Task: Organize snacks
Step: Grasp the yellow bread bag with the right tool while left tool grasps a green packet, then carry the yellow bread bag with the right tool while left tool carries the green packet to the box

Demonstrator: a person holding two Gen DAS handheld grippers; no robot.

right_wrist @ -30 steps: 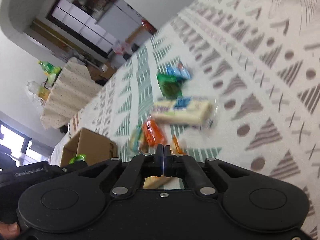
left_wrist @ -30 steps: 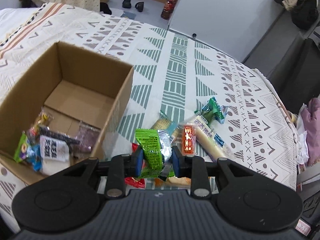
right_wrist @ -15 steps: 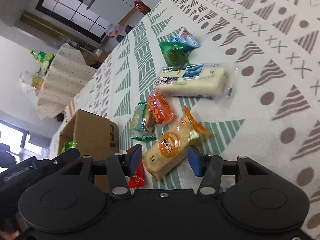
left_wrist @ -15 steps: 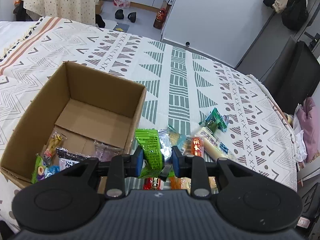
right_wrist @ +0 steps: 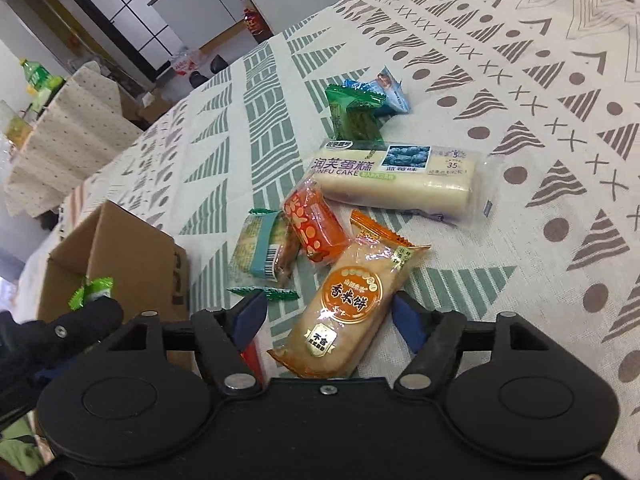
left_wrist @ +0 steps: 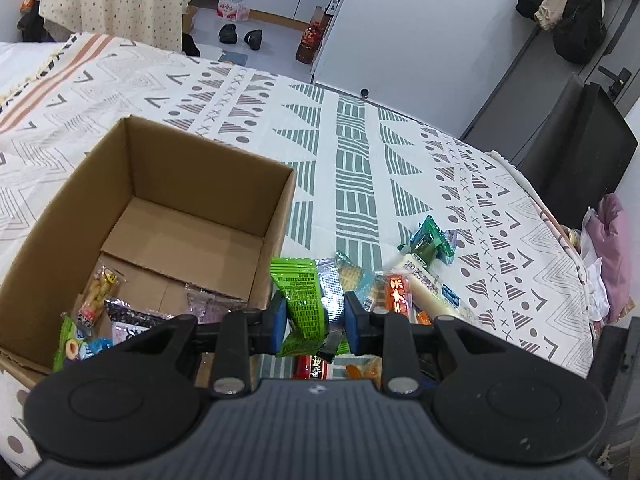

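Since a second ago, our right gripper has swung over the snack pile and its jaws have just been opening; they now stand spread with the rice cake between them, not yet pinched. Going left to right: the box sits on the bed cloth with several snacks already inside. Just beside its right wall, our left gripper pinches the green packet. Further right lies the loose pile, rice cake nearest. To grip well, we should centre the pads on the cake's middle, lower until they flank it, then close gently.
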